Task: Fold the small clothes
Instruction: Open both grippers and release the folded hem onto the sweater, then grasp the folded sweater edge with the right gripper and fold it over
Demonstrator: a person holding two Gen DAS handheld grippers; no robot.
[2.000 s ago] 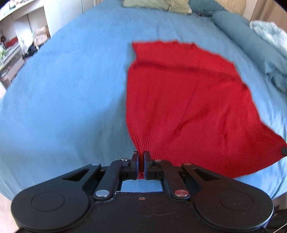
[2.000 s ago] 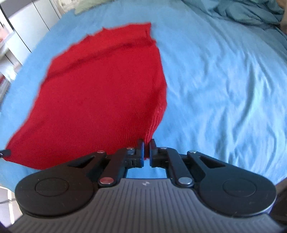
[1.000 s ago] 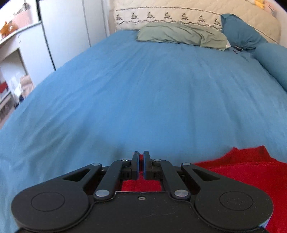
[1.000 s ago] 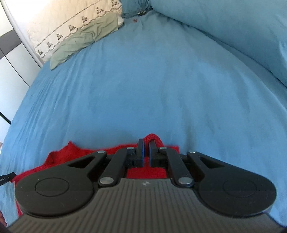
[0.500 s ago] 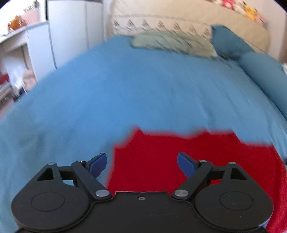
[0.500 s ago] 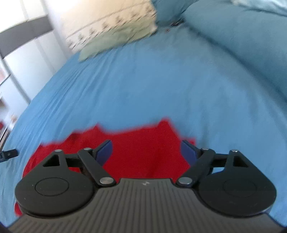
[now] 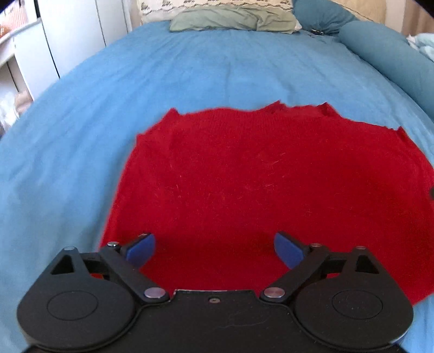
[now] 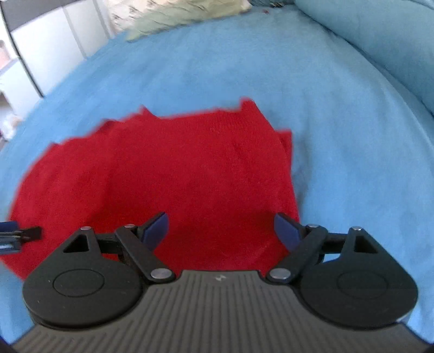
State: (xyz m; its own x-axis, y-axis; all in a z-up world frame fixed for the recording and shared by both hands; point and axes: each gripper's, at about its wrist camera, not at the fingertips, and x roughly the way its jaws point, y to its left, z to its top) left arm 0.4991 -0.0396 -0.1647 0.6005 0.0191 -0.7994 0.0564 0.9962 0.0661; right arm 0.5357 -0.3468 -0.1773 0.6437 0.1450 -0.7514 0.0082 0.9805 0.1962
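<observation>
A red knit garment [image 7: 257, 184] lies flat on the blue bedsheet [image 7: 190, 81], doubled over, with its layered edges on the far side. My left gripper [image 7: 214, 244] hovers over the near left part of it. Its jaws are opening wide and nothing is between the blue pads [image 7: 141, 248]. In the right wrist view the same garment [image 8: 176, 168] fills the middle. My right gripper [image 8: 221, 225] stands open over its near right part, and it holds nothing. At the left border of that view a tip of the left gripper [image 8: 10, 233] shows.
A green pillow [image 7: 233, 21] and a pale patterned headboard cushion lie at the far end of the bed. A teal bolster [image 7: 379, 46] runs along the right side. White cupboards [image 7: 67, 35] stand to the left, beyond the bed's edge.
Both grippers carried the garment's near hem to the far edge, then let go and opened. They have since drawn back toward me, so more of the folded red cloth shows.
</observation>
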